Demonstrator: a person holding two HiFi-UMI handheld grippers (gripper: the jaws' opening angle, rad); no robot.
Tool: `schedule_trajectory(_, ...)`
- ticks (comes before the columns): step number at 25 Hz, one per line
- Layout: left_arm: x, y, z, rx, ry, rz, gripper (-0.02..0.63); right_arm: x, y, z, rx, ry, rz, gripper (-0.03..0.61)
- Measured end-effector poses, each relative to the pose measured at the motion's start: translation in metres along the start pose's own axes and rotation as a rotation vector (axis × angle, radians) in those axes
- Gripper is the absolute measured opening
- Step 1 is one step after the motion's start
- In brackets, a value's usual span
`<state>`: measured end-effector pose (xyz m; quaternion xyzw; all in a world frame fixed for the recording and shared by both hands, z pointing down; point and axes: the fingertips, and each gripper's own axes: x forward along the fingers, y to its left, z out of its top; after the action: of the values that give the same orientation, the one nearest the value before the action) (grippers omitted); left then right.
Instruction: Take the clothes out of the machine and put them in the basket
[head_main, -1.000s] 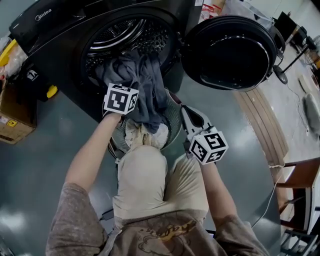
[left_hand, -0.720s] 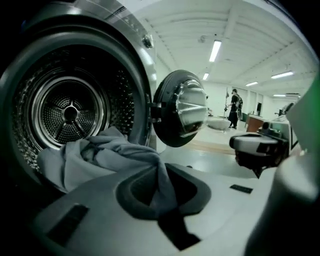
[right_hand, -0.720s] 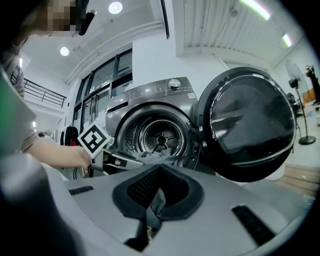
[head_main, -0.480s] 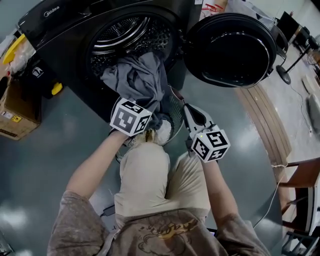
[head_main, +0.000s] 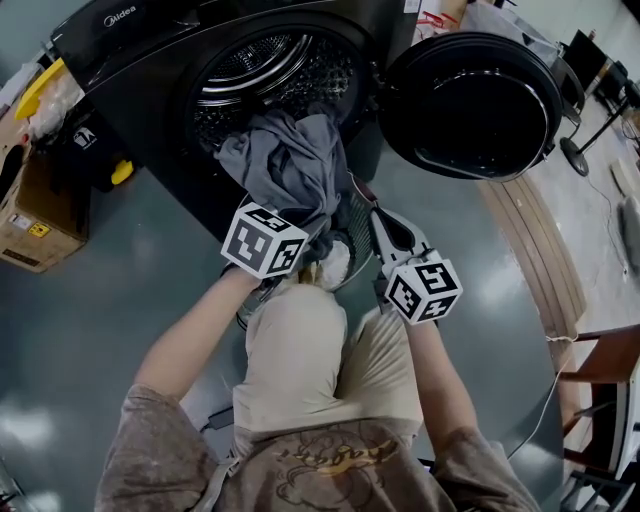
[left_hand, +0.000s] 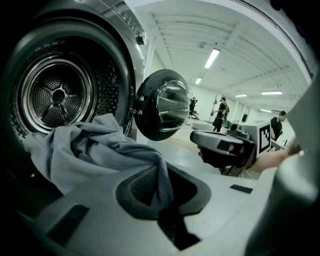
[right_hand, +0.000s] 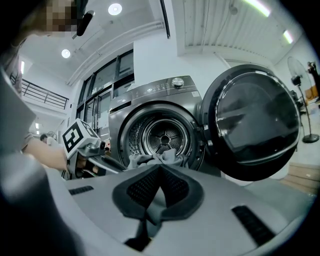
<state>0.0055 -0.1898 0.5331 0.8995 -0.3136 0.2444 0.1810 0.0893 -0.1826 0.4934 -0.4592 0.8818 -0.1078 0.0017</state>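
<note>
- While the grey garment (head_main: 290, 165) hangs from the mouth of the drum (head_main: 270, 60) down toward the basket (head_main: 352, 228), its lower end is held by the left hand-held gripper (left_hand: 162, 200), whose jaws are clamped on a fold of the cloth.
- The right hand-held gripper (right_hand: 152, 200) is seen with its jaws drawn together. A strip of grey cloth looks pinched between the pads, judged to be the right edge of the same garment.
- The garment's upper part is bunched on the drum lip of the washing machine (head_main: 150, 80). Its lower part is spread over the basket, which stands on the floor (head_main: 90, 330) just in front of the machine.
- 1 white item (head_main: 330, 262) is seen in the basket under the garment. No other clothes are made out inside the drum.
- The door (head_main: 465, 100) is swung wide to the right, off the pull path.
- Key relation: the garment's long axis runs from the drum lip down and back toward the person. Its bulk lies up and ahead of the left hand-held gripper, and the basket lies just below that gripper. Of the 2, the left is nearer the basket's middle, while the right sits by its right rim.
- The next move is judged to be a pull toward the person until the tail is off the lip, then a release over the basket.
- Risk: the cloth could snag on the lip or be dropped outside the rim.
</note>
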Motion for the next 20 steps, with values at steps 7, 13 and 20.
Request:
schedule_trajectory(7, -0.002, 0.016, -0.008, 0.018, -0.007, 0.042, 0.169, 0.002, -0.001, -0.004, 0.0, 0.01, -0.004, -0.003)
schedule_trajectory(13, -0.016, 0.069, 0.011, 0.002, -0.086, 0.171, 0.266, 0.005, -0.006, -0.007, 0.001, 0.016, -0.014, -0.002)
schedule_trajectory(20, -0.002, 0.175, 0.042, 0.053, -0.117, 0.383, 0.402, 0.005, -0.009, -0.008, -0.002, 0.033, -0.027, -0.003)
